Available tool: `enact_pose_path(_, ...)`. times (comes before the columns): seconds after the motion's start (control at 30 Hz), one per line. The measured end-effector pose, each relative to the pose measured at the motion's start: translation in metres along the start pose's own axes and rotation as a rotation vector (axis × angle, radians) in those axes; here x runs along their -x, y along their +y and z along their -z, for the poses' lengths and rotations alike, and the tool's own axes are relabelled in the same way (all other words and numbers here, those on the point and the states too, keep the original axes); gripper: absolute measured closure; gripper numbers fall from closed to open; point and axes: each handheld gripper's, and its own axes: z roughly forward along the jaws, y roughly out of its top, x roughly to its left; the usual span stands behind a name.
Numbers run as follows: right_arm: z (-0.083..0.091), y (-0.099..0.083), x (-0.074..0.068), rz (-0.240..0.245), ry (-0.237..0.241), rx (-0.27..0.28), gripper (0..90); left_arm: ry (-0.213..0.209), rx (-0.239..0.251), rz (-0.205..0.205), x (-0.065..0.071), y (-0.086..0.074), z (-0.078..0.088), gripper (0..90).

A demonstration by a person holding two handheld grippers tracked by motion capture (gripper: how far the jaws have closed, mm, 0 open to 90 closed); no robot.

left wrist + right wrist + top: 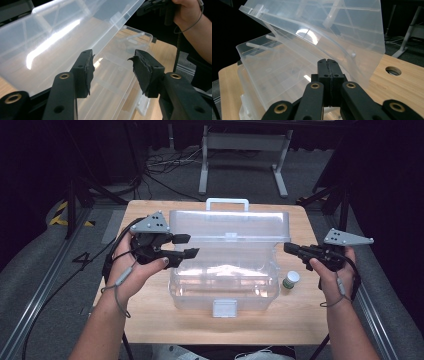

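A clear plastic storage box (223, 285) sits in the middle of the wooden counter (300, 315), its hinged lid (230, 226) raised and leaning back toward the far side, with a white carry handle (227, 202) at the far edge and a white latch (224, 308) on the near wall. A small green-and-white bottle (290, 280) stands just beside the box's right end.

The left tongs (187, 246) hover at the left end of the lid with the jaws apart and nothing pressed between them; in the left gripper view the lid's edge runs past the gap. The right tongs (290, 248) are clenched shut on nothing, their tips just beside the right end of the lid; I cannot tell whether they touch it.

The box looks light and empty, so it would probably slide on the counter if pushed sideways. The thin, glossy walls seem slippery and a little springy, and the lid likely flexes if pressed at one corner. The stiffer rim of the lid, or the handle, looks the best place to take hold, with the push kept even at both ends to spare the hinges.
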Motion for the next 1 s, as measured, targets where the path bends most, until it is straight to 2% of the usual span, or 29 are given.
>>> enact_pose_path(0.27,-0.001,0.0,0.0,-0.008,-0.011,0.017,90.0,-0.001,0.013,0.031,-0.003,-0.017,-0.005,58.8)
enact_pose_path(0.33,-0.001,0.0,0.0,-0.008,-0.011,0.018,90.0,0.011,0.026,0.045,-0.004,-0.022,-0.006,61.4)
enact_pose_path(0.43,-0.001,0.0,0.0,-0.009,-0.009,0.021,90.0,0.033,0.038,0.042,-0.005,-0.026,-0.006,63.6)
enact_pose_path(0.5,-0.001,0.0,0.0,-0.009,-0.006,0.022,90.0,0.063,0.062,0.045,-0.005,-0.032,-0.006,66.8)
enact_pose_path(0.6,-0.001,-0.001,0.001,-0.01,-0.007,0.025,90.0,0.067,0.084,0.068,-0.006,-0.038,-0.007,73.4)
enact_pose_path(0.7,-0.001,-0.001,0.0,-0.008,-0.009,0.03,90.0,0.089,0.104,0.091,-0.008,-0.044,-0.009,79.2)
enact_pose_path(0.83,-0.001,-0.001,0.0,-0.005,-0.01,0.032,90.0,0.13,0.136,0.105,-0.012,-0.049,-0.012,79.3)
enact_pose_path(0.93,-0.001,-0.001,0.0,-0.006,-0.01,0.033,90.0,0.119,0.175,0.125,-0.017,-0.054,-0.016,80.2)
enact_pose_path(1.0,-0.002,-0.002,0.0,-0.006,-0.009,0.034,90.0,0.124,0.187,0.124,-0.02,-0.057,-0.02,82.7)
